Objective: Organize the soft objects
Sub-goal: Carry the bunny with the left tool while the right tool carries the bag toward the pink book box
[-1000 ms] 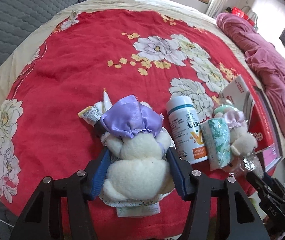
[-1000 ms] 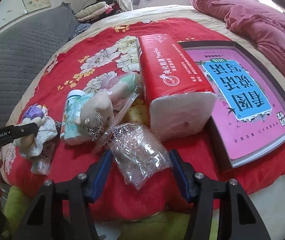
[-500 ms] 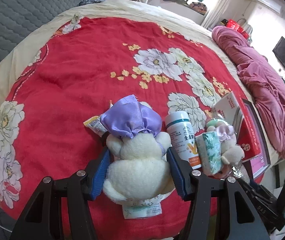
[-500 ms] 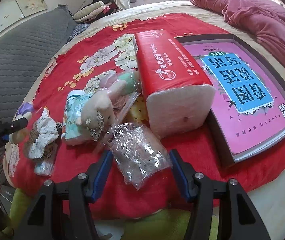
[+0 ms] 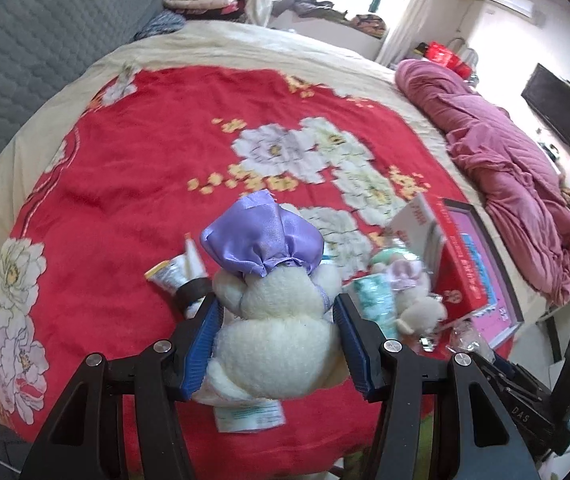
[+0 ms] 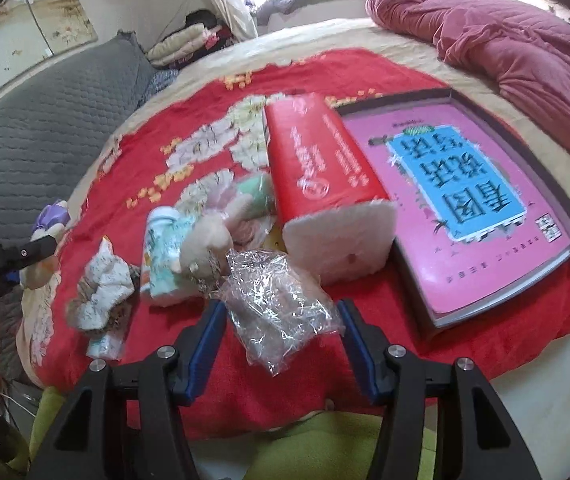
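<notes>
Bed (image 5: 133, 184) with red floral blanket fills both views; its near edge is cut off by the tongs' frames. Crumpled maroon quilt (image 6: 517, 48) far right, running out of frame.

Pink book in a dark tray (image 6: 469, 216) at the right, its near-left corner hidden behind the red tissue pack (image 6: 321, 176), which lies just beside it with the white end facing near.

White plush bear with purple satin cap (image 5: 277, 308): left tongs (image 5: 277, 344) clamped on its body, both blue pads pressed into the fur. Bear's face not visible, only its back. It covers most of a paper packet (image 5: 249, 412) below it and part of a tube (image 5: 181, 272) to its left.

Right tongs (image 6: 281, 344): crinkled clear plastic bag (image 6: 277, 312) sits between the pads, sides touching or nearly so. Cannot tell if it's gripped or just lying there. Contents are hard to make out, pinkish.

Just beyond the bag: small beige plush (image 6: 209, 244) lying against a white bottle (image 6: 161, 248), label blurred. Floral scrunchie (image 6: 101, 292) to the left of them.
</notes>
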Available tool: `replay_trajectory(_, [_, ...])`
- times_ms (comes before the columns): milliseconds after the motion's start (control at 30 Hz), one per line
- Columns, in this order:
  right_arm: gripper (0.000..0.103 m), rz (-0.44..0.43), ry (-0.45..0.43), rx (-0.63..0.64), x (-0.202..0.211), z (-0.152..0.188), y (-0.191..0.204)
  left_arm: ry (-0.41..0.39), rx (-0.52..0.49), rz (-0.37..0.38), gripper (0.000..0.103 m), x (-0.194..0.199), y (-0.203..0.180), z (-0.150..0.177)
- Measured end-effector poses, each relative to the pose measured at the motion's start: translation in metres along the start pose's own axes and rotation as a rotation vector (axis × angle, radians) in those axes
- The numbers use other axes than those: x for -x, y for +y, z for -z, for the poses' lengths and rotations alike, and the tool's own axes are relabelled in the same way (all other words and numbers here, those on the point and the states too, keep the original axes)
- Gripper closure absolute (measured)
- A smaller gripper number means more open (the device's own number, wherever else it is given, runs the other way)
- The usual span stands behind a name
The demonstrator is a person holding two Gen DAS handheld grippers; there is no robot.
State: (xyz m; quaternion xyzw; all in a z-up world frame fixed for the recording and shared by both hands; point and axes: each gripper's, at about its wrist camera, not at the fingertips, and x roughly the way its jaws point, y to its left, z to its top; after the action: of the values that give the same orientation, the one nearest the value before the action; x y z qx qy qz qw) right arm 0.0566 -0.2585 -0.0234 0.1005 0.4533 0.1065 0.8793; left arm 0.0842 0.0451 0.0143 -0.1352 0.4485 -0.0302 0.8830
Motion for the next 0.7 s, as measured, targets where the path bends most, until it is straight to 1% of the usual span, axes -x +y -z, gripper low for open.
replay_trajectory(167, [0.046, -0.002, -0.075, -0.017, 0.028, -0.010, -0.007, -0.014, -0.046, 0.036, 0.044, 0.006, -0.029, -0.003])
replay_trajectory(333, [0.046, 0.033, -0.148, -0.056, 0.051, -0.022, -0.029, -0.032, -0.118, 0.080, 0.044, 0.008, -0.070, -0.007])
replay_trajectory(467, [0.046, 0.092, -0.186, -0.128, 0.059, -0.030, -0.065, -0.026, -0.166, 0.128, 0.044, 0.004, -0.109, -0.011])
replay_trajectory(567, [0.046, 0.141, -0.194, -0.174, 0.058, -0.035, -0.093, -0.023, -0.216, 0.162, 0.044, -0.001, -0.143, -0.012])
replay_trajectory(700, [0.046, 0.218, -0.196, -0.231, 0.053, -0.037, -0.129, 0.002, -0.278, 0.202, 0.044, -0.014, -0.188, -0.009])
